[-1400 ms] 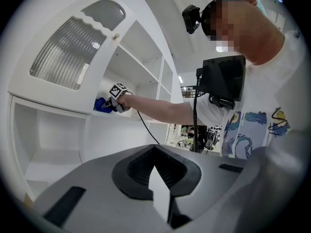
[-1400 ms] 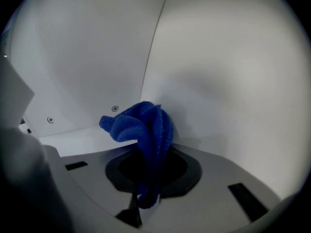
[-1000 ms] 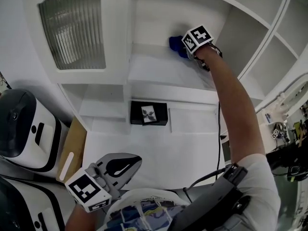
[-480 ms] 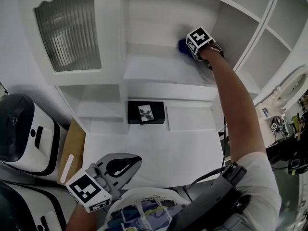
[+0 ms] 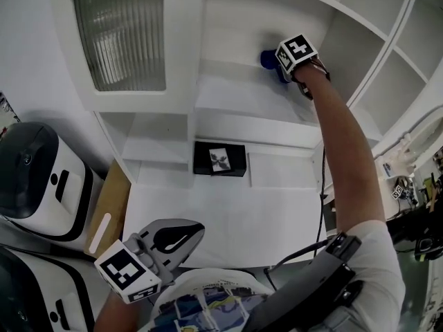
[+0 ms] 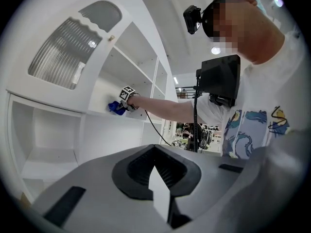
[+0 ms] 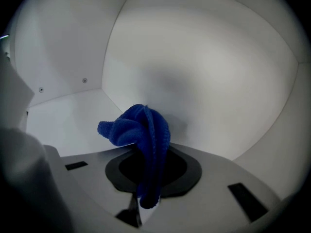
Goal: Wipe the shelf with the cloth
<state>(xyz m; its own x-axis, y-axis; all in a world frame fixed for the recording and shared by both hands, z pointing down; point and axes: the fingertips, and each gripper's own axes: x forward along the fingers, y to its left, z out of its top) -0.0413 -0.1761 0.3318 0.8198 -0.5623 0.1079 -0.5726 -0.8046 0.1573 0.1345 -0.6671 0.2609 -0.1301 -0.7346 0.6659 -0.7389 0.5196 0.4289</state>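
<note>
In the head view, the marker cube on your right gripper hides most of the blue cloth; whether it touches the shelf is unclear.

The cloth was deep blue terry, soft and fuzzy, its pile bunched into thick folds. The right gripper clamped on it had a smooth, matt grey plastic shell with a darker recess; the left gripper looked the same. The shelf was smooth white-painted board with a faint sheen. The cabinet door on the left held ribbed glass. Near left stood a matt, light wooden board and a glossy black-and-white plastic appliance.
</note>
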